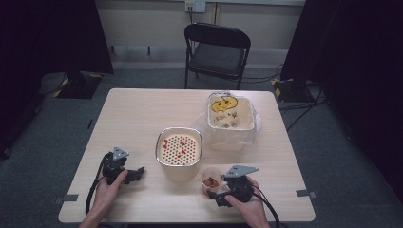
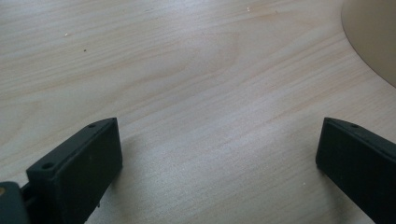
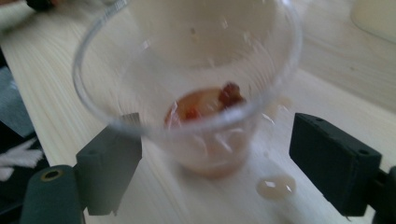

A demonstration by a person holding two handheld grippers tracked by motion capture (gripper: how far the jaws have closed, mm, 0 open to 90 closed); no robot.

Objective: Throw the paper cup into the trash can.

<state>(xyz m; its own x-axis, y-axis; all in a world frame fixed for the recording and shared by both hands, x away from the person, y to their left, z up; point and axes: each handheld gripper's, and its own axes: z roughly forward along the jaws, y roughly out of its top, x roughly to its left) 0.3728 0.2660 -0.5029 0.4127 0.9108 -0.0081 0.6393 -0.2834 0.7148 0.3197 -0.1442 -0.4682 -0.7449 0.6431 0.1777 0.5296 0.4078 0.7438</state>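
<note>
On the pale wooden surface (image 1: 142,114), the right gripper (image 1: 219,195) sits near the front edge with its jaws spread wide on either side of a clear plastic cup (image 3: 196,88). In the right gripper view the cup stands between the jaws, the left jaw looking close to or against its wall and the right jaw well clear of it, so the cup is not clamped. The cup holds a little reddish liquid with some red bits at the bottom, and a small wet drop (image 3: 275,186) lies on the surface just beside it. Just behind the cup in the high view stands a cream container with a perforated insert (image 1: 179,151), with a plastic-lined bin (image 1: 230,118) farther back. The left gripper (image 1: 138,173) rests low near the front left, its jaws wide open over bare wood, holding nothing.
</note>
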